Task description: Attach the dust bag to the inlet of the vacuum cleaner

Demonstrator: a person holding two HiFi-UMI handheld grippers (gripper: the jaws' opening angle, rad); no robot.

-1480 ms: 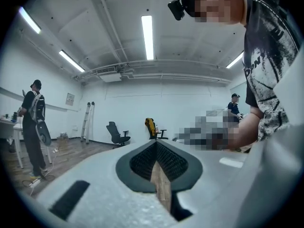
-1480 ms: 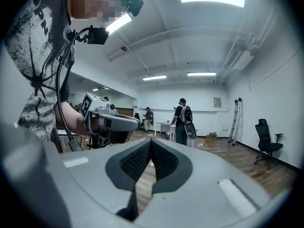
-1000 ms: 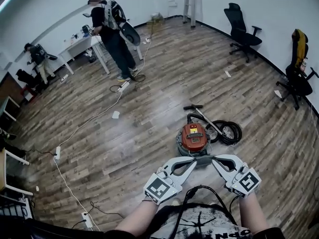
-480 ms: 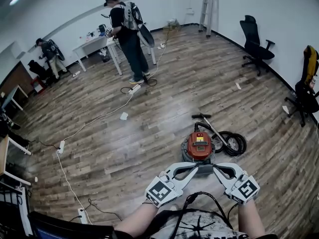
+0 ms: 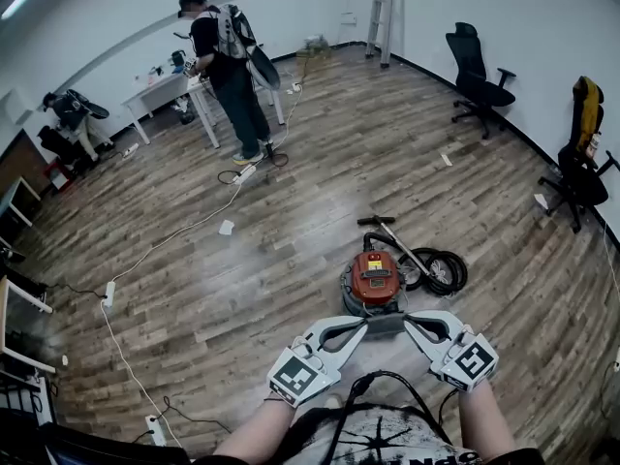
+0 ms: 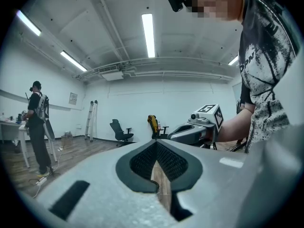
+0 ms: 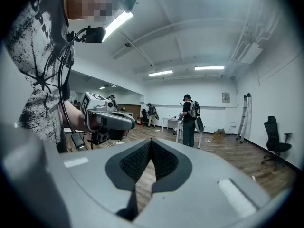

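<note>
Lower centre of frame: vacuum (image 5: 374,277), hose (image 5: 438,265) beside it.
Just below it, your left gripper (image 5: 362,325) and right gripper (image 5: 410,325): claws pressed together, empty, tips nearly meeting.

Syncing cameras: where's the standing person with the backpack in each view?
Head view: person with the backpack upper left, beside the white table.
Left gripper view: far left edge.
Right gripper view: right of centre, mid-height.
Shared landmark: the ladder, in all three.

Grey left gripper (image 5: 363,325), grey right gripper (image 5: 409,324), black-splattered shirt (image 5: 387,436).
</note>
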